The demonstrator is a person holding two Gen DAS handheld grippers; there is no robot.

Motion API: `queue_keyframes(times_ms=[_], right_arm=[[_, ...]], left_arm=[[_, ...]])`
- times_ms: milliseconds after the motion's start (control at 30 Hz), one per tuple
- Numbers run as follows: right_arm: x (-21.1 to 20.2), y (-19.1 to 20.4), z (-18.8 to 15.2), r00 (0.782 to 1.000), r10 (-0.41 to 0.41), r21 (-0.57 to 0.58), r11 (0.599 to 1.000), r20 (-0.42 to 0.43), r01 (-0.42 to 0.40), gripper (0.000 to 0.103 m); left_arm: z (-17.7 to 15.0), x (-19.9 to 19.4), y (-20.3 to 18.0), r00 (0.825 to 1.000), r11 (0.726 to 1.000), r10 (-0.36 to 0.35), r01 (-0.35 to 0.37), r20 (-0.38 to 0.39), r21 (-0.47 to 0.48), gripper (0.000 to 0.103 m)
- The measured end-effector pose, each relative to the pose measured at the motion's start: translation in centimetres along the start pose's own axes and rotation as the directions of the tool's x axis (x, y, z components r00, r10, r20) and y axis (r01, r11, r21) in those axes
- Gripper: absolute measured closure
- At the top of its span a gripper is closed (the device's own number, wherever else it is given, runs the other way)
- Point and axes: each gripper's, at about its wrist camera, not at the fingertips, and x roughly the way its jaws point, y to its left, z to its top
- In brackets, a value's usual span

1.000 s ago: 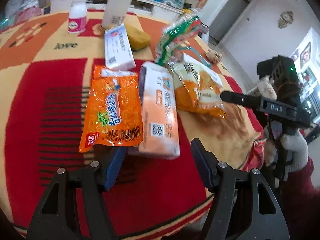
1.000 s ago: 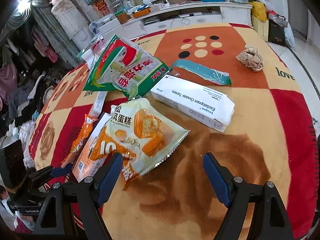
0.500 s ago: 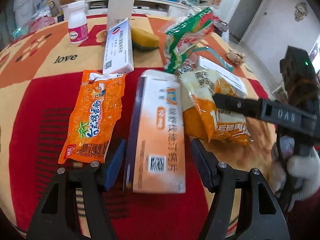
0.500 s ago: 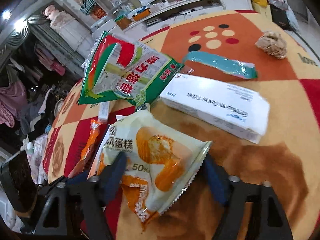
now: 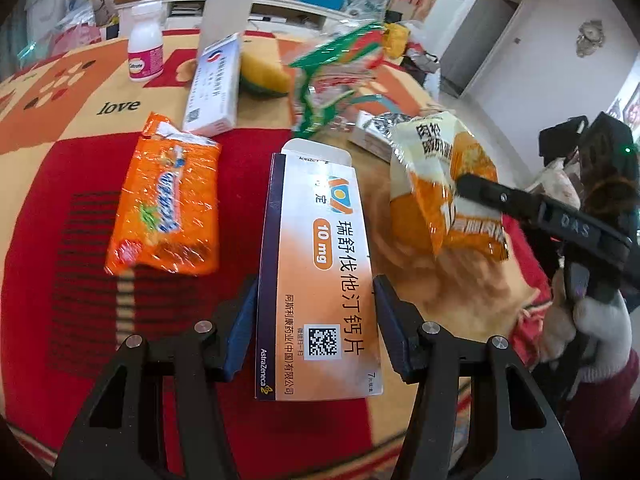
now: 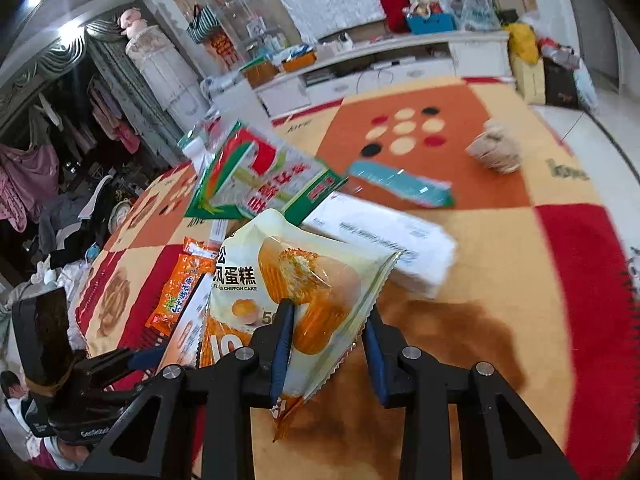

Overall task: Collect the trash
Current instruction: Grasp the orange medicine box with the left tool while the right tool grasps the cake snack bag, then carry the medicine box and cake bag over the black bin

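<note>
My left gripper (image 5: 314, 312) is shut on an orange and white medicine box (image 5: 316, 264), one finger at each long side; the box looks lifted off the red and orange blanket (image 5: 60, 208). My right gripper (image 6: 326, 334) is shut on a yellow chiffon cake wrapper (image 6: 304, 280) and holds it tilted above the blanket; the wrapper also shows in the left wrist view (image 5: 444, 184). An orange snack wrapper (image 5: 166, 200) lies left of the box.
A white medicine box (image 6: 384, 240), a green snack bag (image 6: 264, 180), a teal wrapper (image 6: 400, 184) and a crumpled paper ball (image 6: 496, 152) lie further back. A white bottle (image 5: 145, 50), another white box (image 5: 214, 84) and a yellow sponge (image 5: 262, 74) stand at the far side.
Both grippers closed in: the left around the medicine box, the right onto the cake wrapper, which now rises off the blanket. The left view moved forward over the box.
</note>
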Motion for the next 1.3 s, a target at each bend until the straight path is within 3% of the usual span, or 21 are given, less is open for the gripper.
queue_keyframes(times_ms=[700,1300], right_arm=[[-8.1,-4.2,-1.8,0.991,-0.073,0.032,0.997,0.114,0.069,0.071],[-11.6,-8.2,-2.7,0.979,-0.137,0.103,0.987,0.149,0.122,0.071]], left_arm=[[0.5,-1.8,-8.3,0.997,0.996,-0.013,0.006,0.079,0.086,0.048],[2.8,0.6,-14.2,0.996,0.985,-0.034,0.020,0.079,0.170,0.048]])
